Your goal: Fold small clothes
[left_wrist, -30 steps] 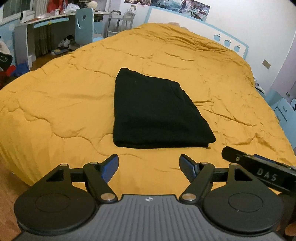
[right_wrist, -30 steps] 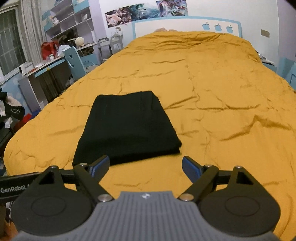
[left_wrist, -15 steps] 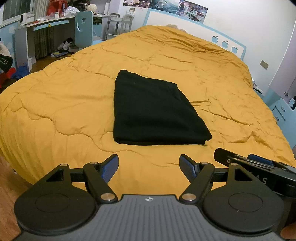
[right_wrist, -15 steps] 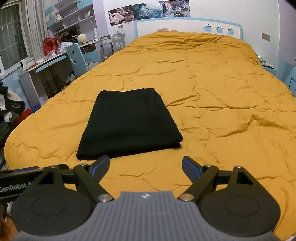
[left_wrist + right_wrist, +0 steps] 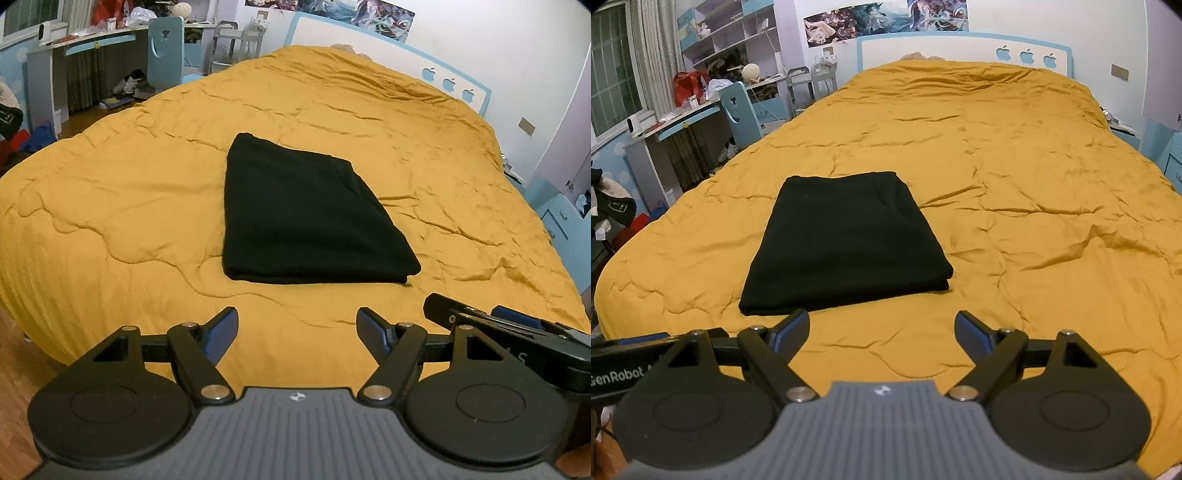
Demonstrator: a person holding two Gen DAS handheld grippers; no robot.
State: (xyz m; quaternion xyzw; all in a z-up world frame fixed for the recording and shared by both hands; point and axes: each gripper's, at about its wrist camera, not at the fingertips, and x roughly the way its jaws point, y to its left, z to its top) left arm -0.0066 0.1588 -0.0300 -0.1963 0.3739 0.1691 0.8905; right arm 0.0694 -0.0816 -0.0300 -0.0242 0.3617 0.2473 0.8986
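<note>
Both grippers, left (image 5: 296,326) and right (image 5: 881,328), have drawn back, jaws spread and empty, from the folded black knit garment (image 5: 846,242) near the mustard quilted bed's (image 5: 1034,221) foot edge (careless re-grabbing could undo its layers).

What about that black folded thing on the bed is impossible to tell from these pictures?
- Black garment: both views show only flat dark fabric, so its type is unclear.
- Its underside and inner layers: hidden by the top fold.
- The yellow quilt beneath it: covered.
</note>
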